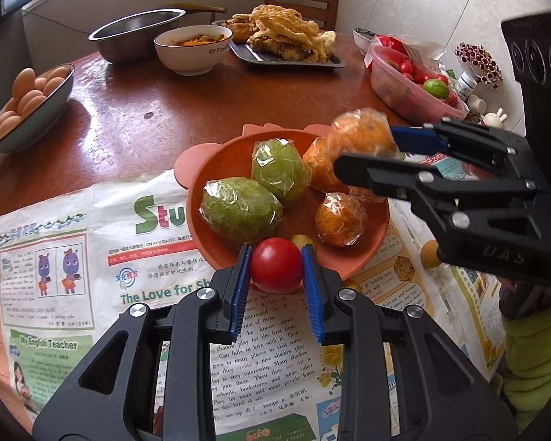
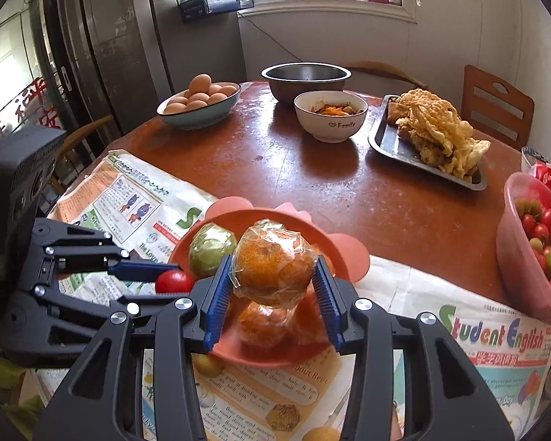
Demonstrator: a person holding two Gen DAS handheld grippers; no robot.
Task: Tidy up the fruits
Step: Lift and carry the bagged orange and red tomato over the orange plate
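Note:
An orange bowl (image 1: pixel 198 198) with flower-shaped ears sits on a newspaper (image 1: pixel 73 257). In it lie two green fruits in plastic wrap (image 1: pixel 242 213) and wrapped oranges (image 1: pixel 339 218). My left gripper (image 1: pixel 276 266) is shut on a red tomato (image 1: pixel 275 264) at the bowl's near rim. My right gripper (image 2: pixel 273 275) is shut on a wrapped orange (image 2: pixel 272 268) and holds it over the bowl (image 2: pixel 341 253). From the left wrist view that gripper (image 1: pixel 363 150) comes in from the right. In the right wrist view the left gripper (image 2: pixel 165 283) with its tomato (image 2: pixel 173 281) is at the left.
A pink tub of small tomatoes (image 1: pixel 407 84) stands at the right. Behind are a bowl of eggs (image 1: pixel 29 110), a steel bowl (image 1: pixel 136 36), a white bowl (image 1: pixel 193 49) and a tray of fried food (image 1: pixel 290 36). Small yellow fruits (image 1: pixel 430 253) lie on the paper. A wooden chair (image 2: pixel 496 106) stands behind.

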